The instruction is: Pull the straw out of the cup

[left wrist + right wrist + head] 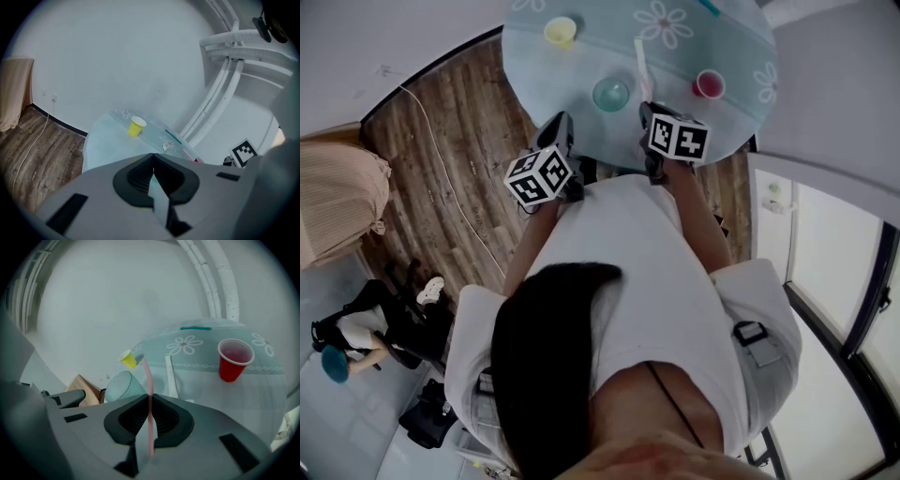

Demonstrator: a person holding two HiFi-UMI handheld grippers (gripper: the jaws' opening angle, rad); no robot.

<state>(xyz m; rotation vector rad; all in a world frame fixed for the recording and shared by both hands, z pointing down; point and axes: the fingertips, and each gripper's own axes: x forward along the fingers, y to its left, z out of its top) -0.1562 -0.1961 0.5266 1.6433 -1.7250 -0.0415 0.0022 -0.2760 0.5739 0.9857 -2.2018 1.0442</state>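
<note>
1. Your right gripper (150,398) has its fingers pressed together on a thin pink plastic straw (146,378). The straw runs up between the pads, and its free end stands in the air above them.
2. The straw is in no cup. In the right gripper view it rises just to the right of the pale green perforated cup (123,386), outside its wall.
3. Your left gripper (153,159) has its jaws closed against each other with nothing between them.
4. You hold both grippers side by side at the near edge of the round table with the pale blue flower-patterned cloth (727,42) — the green cup stands on it just ahead, between the two.
5. Farther out on the cloth, a flat white strip (169,376) lies just right of the straw, and a red plastic cup (234,359) stands upright beyond it on the right. A small yellow cup (127,359) sits well apart at the far left, and a thin teal stick (196,327) lies near the far edge.
6. Around the table you have a brown plank floor (450,141).
</note>
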